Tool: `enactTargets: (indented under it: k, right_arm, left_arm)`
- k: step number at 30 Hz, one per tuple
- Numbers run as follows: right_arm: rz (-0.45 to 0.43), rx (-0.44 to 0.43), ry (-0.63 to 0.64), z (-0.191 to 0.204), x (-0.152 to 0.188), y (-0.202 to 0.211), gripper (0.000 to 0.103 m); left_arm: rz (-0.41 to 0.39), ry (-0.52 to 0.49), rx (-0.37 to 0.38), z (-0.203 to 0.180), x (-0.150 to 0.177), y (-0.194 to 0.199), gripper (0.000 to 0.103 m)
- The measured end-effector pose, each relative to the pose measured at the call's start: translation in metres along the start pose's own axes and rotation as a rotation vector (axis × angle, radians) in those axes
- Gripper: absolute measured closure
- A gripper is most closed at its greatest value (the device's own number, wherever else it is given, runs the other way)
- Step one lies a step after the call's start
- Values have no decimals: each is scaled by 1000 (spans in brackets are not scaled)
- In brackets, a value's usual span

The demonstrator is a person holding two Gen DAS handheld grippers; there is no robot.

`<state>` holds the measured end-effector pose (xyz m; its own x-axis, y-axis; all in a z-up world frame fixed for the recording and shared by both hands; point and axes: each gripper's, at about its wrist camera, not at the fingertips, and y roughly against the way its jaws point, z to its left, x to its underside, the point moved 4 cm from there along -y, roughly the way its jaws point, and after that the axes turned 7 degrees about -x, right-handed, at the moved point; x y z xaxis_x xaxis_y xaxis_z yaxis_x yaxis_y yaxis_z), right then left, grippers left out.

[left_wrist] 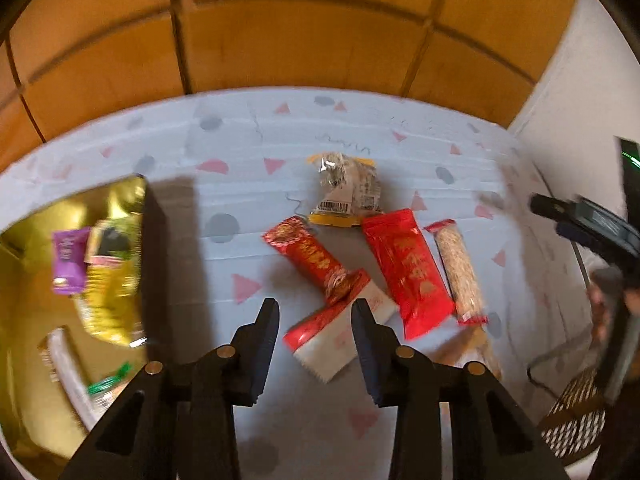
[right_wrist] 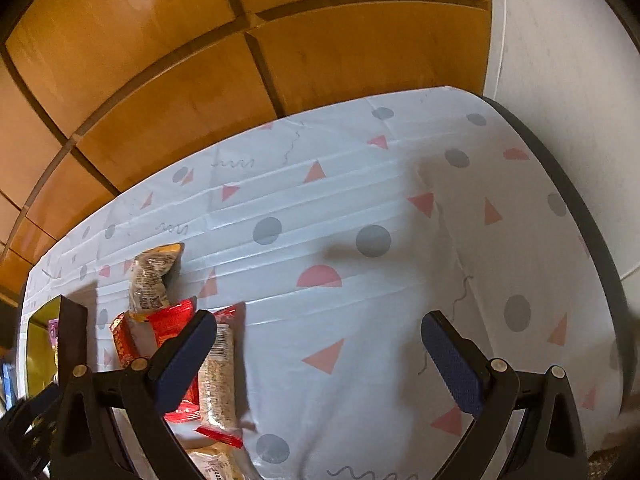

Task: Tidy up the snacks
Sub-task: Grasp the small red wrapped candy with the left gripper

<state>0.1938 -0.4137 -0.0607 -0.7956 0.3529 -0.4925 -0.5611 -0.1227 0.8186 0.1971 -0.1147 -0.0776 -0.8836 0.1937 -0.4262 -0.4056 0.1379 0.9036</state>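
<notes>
My left gripper (left_wrist: 315,312) is open and empty, its jaws standing either side of a red-and-white snack packet (left_wrist: 334,334) on the table. Beyond it lie a patterned red packet (left_wrist: 314,262), a plain red packet (left_wrist: 408,270), a grain bar (left_wrist: 458,270) and a clear yellow-edged bag (left_wrist: 346,190). A gold box (left_wrist: 24,320) at the left holds a purple packet (left_wrist: 70,260) and a yellow-green bag (left_wrist: 112,280). My right gripper (right_wrist: 320,334) is open and empty over bare tablecloth; the grain bar (right_wrist: 218,380), red packets (right_wrist: 170,324) and the clear bag (right_wrist: 152,280) lie to its left.
The table wears a white cloth (right_wrist: 360,280) with pink triangles and grey dots. A wooden panelled wall (left_wrist: 300,32) stands behind it. The table's dark right edge (right_wrist: 592,240) meets a white wall. The other gripper (left_wrist: 592,224) shows at the right of the left wrist view.
</notes>
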Motion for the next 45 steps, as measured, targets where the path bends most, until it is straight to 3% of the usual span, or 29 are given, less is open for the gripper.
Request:
enactTargets:
  k: [5, 10, 11, 14, 21, 26, 32, 40, 45]
  right_arm:
    - [-9, -28, 8, 4, -3, 2, 0]
    - [-10, -62, 12, 9, -4, 4, 0]
    - [-11, -68, 15, 10, -4, 5, 0]
    - [-12, -72, 25, 13, -4, 6, 0]
    - [-16, -53, 41, 14, -4, 6, 0]
    - [-1, -10, 48, 10, -3, 1, 0]
    - [94, 63, 105, 12, 8, -20, 0]
    - [261, 239, 237, 8, 32, -59, 0]
    - [315, 248, 214, -3, 40, -69, 0]
  left_arm:
    - [75, 98, 14, -3, -21, -44, 63]
    - [102, 105, -56, -3, -33, -77, 63]
    - [76, 84, -70, -5, -34, -77, 64]
    - [30, 0, -118, -8, -32, -78, 82]
    - [11, -28, -123, 8, -26, -65, 82]
    - [-75, -65, -110, 7, -9, -20, 82]
    - [-151, -175, -85, -3, 47, 26, 82]
    - [-134, -262, -101, -16, 101, 7, 81]
    - [-138, -244, -87, -14, 111, -5, 81]
